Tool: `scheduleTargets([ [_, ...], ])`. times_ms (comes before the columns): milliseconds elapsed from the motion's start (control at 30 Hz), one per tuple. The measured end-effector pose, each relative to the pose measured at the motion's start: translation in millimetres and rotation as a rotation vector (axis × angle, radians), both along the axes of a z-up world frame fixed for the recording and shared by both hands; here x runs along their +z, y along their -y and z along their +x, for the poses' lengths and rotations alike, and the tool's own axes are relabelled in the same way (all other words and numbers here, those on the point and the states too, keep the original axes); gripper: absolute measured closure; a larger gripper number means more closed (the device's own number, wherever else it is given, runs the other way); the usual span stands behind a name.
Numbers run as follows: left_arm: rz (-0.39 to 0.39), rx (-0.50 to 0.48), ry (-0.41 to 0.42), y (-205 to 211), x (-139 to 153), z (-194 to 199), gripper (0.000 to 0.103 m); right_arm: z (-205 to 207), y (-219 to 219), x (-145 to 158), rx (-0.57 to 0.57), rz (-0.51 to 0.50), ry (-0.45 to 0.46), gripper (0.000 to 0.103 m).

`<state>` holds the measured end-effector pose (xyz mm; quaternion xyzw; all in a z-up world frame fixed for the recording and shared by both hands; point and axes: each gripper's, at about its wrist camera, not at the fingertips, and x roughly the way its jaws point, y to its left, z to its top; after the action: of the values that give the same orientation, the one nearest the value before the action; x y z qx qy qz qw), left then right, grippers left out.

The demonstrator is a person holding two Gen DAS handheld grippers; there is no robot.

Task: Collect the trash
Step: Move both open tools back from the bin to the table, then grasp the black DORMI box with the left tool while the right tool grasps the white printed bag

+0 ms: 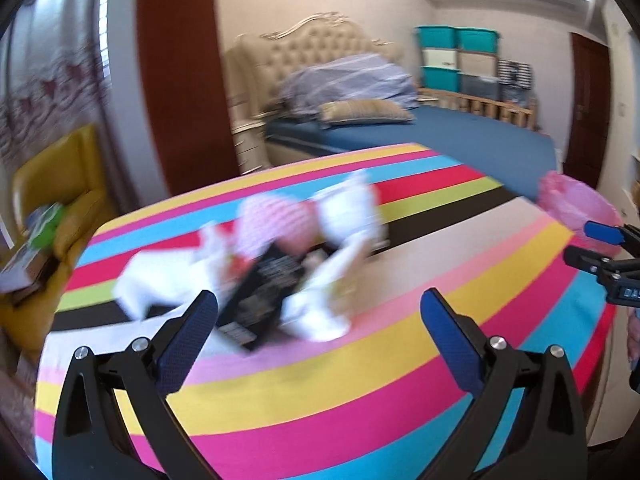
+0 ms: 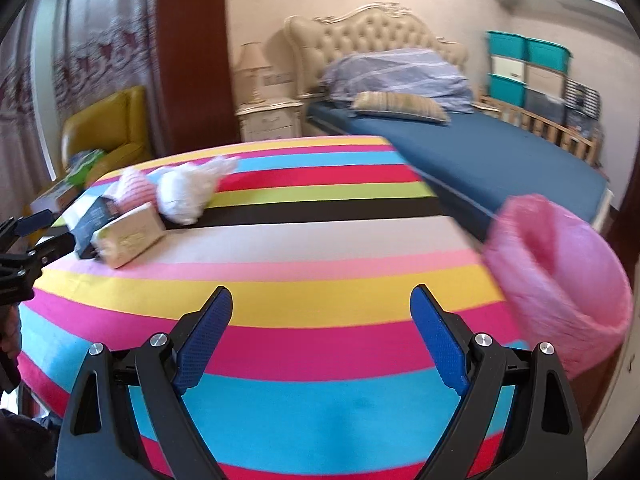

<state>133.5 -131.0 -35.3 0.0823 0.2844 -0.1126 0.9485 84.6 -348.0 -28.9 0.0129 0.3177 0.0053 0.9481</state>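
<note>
Left wrist view
Left gripper (image 1: 319, 312): closest to lens, jaws spread wide, nothing between the blue pads (image 1: 186, 344); poised above the striped cloth (image 1: 360, 380).
Trash pile (image 1: 256, 264): just past the fingertips, left of centre on the cloth; badly blurred (outlines smeared).
White wads (image 1: 344, 216): crumpled, several, ringing the pile.
Pink wad (image 1: 272, 224): striped, at the back of the pile between white wads.
Dark packet (image 1: 268, 292): flat, printed, at the front of the pile, nearest the left pad.
Pink bag (image 1: 576, 208): at the far right edge of the cloth, well apart from the pile.
Right gripper (image 1: 580, 244): seen from the side at the right edge, near the pink bag, jaws apart, holding nothing.
Bed (image 1: 460, 136): blue sheet, behind the cloth.

Right wrist view
Right gripper (image 2: 321, 308): nearest, jaws wide open and empty, over the cloth (image 2: 320, 304).
Pink bag (image 2: 560, 280): open-mouthed, at the right edge of the cloth, just right of the right pad (image 2: 438, 340).
Trash pile (image 2: 152, 208): far left part of the cloth, well apart from the fingertips.
Carton (image 2: 132, 236): pale, printed, lying flat at the front (only sharp here).
Dark packet (image 2: 92, 216): touching the carton's left side.
Pink wad (image 2: 136, 188): behind the carton.
White wads (image 2: 188, 192): right of the pink wad.
Left gripper (image 2: 40, 232): at the left edge, beside the dark packet, fingers parted; contact cannot be told.
</note>
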Motion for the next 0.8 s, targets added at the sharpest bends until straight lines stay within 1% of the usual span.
scheduleTargets([
  [67,-0.005,0.043,-0.013,-25,-4,2,0.005,9,-23,-1,0.041,0.002,-0.01,0.018],
  [200,0.015,0.082,-0.03,-50,-11,7,0.005,24,-64,-5,0.114,0.003,-0.026,0.018],
  [367,0.044,0.083,-0.076,-50,-21,21,0.005,38,-98,-6,0.163,-0.015,-0.034,0.018],
  [500,0.086,0.057,-0.091,-44,-27,38,0.005,47,-108,-5,0.171,-0.018,-0.042,0.018],
  [667,0.103,0.037,-0.133,-32,-29,69,0.018,55,-109,-6,0.162,-0.02,-0.054,0.018],
  [700,0.103,0.026,-0.145,-29,-31,76,0.023,57,-111,-6,0.16,-0.022,-0.057,0.018],
  [767,0.105,0.003,-0.165,-25,-34,84,0.039,60,-111,-8,0.155,-0.026,-0.066,0.018],
  [800,0.099,-0.011,-0.181,-24,-37,86,0.053,61,-112,-8,0.153,-0.026,-0.071,0.018],
])
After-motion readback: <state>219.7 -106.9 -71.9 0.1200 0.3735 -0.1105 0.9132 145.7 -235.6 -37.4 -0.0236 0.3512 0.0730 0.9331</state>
